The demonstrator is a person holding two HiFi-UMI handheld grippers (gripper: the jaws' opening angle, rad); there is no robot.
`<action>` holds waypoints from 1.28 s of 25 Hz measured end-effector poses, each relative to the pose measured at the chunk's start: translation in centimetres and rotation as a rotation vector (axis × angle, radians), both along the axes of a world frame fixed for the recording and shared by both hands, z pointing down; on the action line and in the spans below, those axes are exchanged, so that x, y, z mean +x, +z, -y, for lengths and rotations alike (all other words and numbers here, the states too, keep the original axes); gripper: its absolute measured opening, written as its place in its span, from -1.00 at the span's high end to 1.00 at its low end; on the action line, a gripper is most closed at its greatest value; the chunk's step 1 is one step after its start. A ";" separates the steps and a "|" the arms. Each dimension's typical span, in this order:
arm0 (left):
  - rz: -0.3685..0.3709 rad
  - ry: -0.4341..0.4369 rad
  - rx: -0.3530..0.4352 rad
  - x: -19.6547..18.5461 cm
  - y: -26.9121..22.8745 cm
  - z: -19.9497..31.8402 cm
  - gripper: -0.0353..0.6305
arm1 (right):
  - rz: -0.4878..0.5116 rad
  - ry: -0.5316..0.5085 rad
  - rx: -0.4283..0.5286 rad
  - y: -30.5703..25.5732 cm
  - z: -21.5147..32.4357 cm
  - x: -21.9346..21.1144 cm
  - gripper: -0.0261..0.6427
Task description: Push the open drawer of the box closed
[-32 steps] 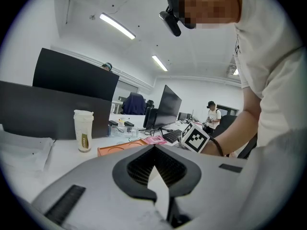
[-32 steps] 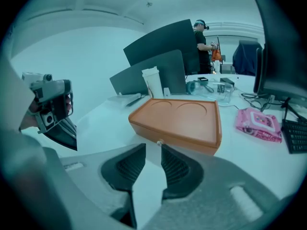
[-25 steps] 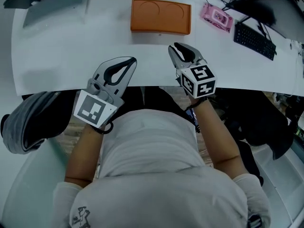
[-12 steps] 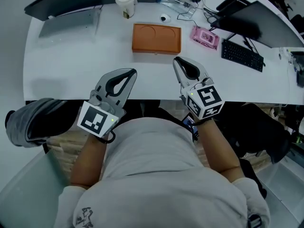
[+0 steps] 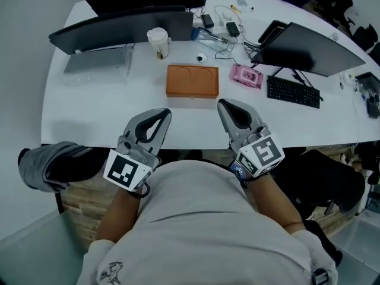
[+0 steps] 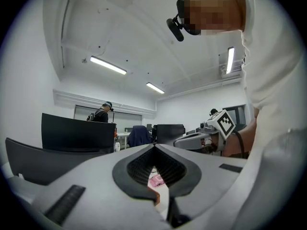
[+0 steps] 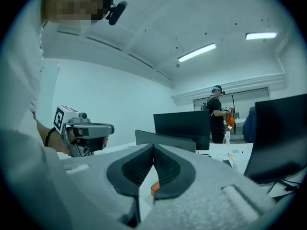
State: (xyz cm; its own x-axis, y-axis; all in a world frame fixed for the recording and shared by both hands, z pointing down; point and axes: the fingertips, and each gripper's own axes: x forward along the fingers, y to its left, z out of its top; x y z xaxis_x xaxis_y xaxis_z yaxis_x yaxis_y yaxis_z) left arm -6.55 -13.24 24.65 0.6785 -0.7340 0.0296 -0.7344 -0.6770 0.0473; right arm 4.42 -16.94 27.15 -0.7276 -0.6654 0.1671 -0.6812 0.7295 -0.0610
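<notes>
Right gripper (image 5: 223, 104) clenched empty (left gripper (image 5: 162, 113) likewise); orange box (image 5: 192, 81) sits ahead, apart.

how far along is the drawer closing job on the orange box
Done: nothing visible. The orange rectangular box sits untouched on the white table. In hand: nothing; the left gripper and right gripper hover short of it, fingers together. Left: reach its front and push the drawer in.

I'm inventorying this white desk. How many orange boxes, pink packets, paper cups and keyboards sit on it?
Orange box: 1
Pink packet: 1
Paper cup: 1
Keyboard: 1
Total: 4
</notes>
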 end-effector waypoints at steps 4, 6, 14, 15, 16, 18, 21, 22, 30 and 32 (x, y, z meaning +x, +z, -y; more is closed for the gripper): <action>-0.011 -0.012 0.027 0.5 -1.9 0.0 0.90 | 0.035 -0.014 0.054 -2.6 -1.1 0.7 0.91; -0.007 -0.020 0.039 0.7 -2.5 0.1 0.90 | 0.038 -0.022 0.078 -3.3 -1.4 1.0 0.91; -0.004 -0.044 0.043 1.7 -3.2 -0.4 0.90 | 0.027 -0.063 0.125 -4.2 -1.5 2.2 0.91; -0.007 -0.047 0.038 1.8 -3.2 -0.6 0.90 | 0.022 -0.072 0.126 -4.2 -1.8 2.3 0.91; -0.009 -0.050 0.035 1.9 -3.2 -0.9 0.90 | 0.015 -0.081 0.129 -4.3 -2.2 2.3 0.91; -0.008 -0.053 0.032 1.8 -3.2 -1.5 0.90 | 0.002 -0.095 0.143 -4.6 -2.9 2.4 0.91; -0.008 -0.050 0.030 1.5 -3.0 -2.2 0.90 | -0.010 -0.090 0.156 -4.7 -3.8 2.5 0.92; -0.009 -0.046 0.031 1.3 -3.0 -2.5 0.90 | -0.012 -0.083 0.155 -4.5 -4.1 2.5 0.92; -0.003 0.028 0.019 -0.9 -2.1 -6.2 0.90 | -0.019 -0.036 0.149 -3.9 -8.3 0.4 0.92; -0.003 0.036 0.013 -2.3 -2.2 -7.4 0.90 | -0.021 -0.029 0.135 -3.8 -9.7 -0.8 0.92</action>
State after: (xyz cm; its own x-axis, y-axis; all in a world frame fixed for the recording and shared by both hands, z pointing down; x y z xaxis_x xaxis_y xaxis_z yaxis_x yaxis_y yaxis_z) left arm -8.82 -5.84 22.49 0.7049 -0.7091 0.0185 -0.7092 -0.7039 0.0406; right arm 3.57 -7.26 23.31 -0.7443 -0.6614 0.0925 -0.6596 0.7498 0.0533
